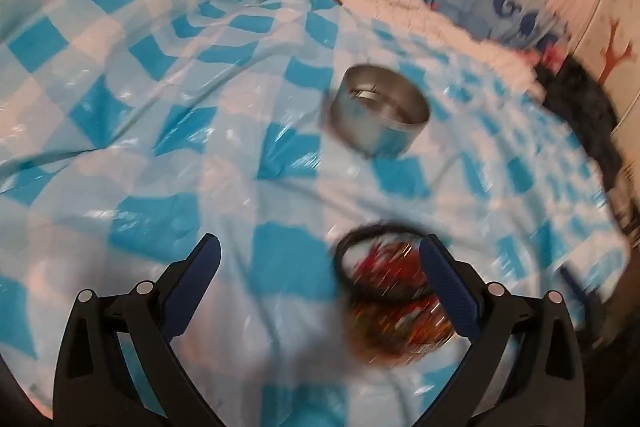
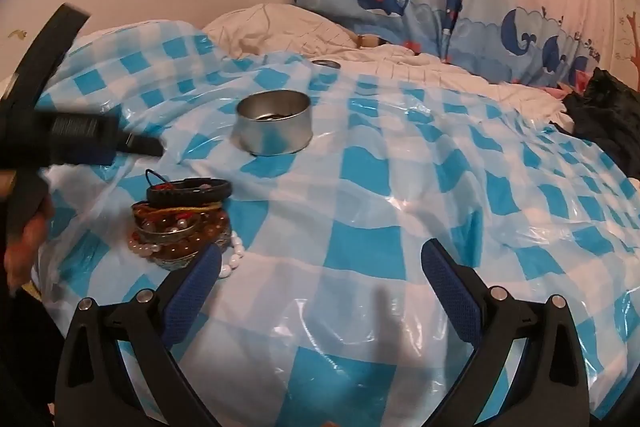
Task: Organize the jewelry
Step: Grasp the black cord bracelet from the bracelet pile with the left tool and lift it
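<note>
A pile of bracelets (image 2: 182, 227) lies on the blue-and-white checked plastic sheet (image 2: 400, 187): a black band on top, amber and pearl beads and a white bead string below. It also shows blurred in the left wrist view (image 1: 394, 291), just inside the right finger. A round metal tin (image 2: 274, 127) stands open behind it, with something small inside; it also shows in the left wrist view (image 1: 378, 109). My left gripper (image 1: 320, 259) is open over the sheet. My right gripper (image 2: 320, 267) is open and empty, to the right of the pile.
A second small tin or lid (image 2: 326, 63) lies farther back. A white pillow (image 2: 280, 27) and whale-print curtain (image 2: 440, 15) are behind. A dark cloth (image 2: 600, 115) lies at the right edge. The left hand-held gripper's body (image 2: 60, 139) shows at the left.
</note>
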`<state>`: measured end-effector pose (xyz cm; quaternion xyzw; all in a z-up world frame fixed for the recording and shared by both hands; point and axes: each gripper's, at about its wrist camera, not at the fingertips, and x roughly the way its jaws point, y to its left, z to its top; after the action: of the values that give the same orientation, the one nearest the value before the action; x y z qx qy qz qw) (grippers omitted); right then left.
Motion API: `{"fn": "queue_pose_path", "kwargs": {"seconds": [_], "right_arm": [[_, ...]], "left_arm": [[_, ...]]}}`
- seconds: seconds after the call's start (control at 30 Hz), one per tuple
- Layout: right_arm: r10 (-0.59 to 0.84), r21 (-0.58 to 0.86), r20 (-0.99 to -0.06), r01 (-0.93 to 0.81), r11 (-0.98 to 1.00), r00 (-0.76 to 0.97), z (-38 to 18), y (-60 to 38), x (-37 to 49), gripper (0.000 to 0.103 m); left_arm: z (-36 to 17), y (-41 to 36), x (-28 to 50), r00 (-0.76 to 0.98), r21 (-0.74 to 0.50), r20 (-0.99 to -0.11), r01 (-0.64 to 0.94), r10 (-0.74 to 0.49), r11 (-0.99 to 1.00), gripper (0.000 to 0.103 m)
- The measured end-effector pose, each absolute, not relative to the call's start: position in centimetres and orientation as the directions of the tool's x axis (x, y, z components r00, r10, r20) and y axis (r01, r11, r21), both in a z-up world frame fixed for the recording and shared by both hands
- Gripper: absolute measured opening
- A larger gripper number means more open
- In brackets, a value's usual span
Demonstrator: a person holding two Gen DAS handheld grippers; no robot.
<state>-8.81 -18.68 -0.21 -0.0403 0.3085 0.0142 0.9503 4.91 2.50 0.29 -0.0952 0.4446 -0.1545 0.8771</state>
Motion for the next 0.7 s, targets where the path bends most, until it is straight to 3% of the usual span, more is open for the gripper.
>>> {"fn": "queue_pose_path", "kwargs": {"seconds": [0.2, 0.37, 0.6, 0.7], "right_arm": [[0.03, -0.065, -0.594, -0.085, 0.994, 0.804, 1.3, -18.1, -7.3, 0.096], [0.076, 0.008, -0.607, -0.089, 0.996, 0.791, 0.8, -19.3, -6.2, 0.096], [0.11, 0.077, -0.618, -0.08, 0.994, 0.778, 0.3, -20.3, -6.0, 0.096], [0.104, 0.084, -0.624, -0.067, 0.994, 0.774, 0.2, -20.6, -5.9, 0.096]], "left_arm": [[-0.2, 0.5, 7.9, 0.516, -0.269, -0.785, 0.215, -0.343, 0.939, 0.095], [-1.1, 0.0, 8.9, 0.462, -0.311, -0.804, 0.211, -0.375, 0.927, 0.093], [-2.6, -1.6, 8.5, 0.395, -0.276, -0.845, 0.257, -0.361, 0.926, 0.062], [-2.8, -1.6, 8.1, 0.397, -0.27, -0.84, 0.285, -0.369, 0.92, 0.044]]}}
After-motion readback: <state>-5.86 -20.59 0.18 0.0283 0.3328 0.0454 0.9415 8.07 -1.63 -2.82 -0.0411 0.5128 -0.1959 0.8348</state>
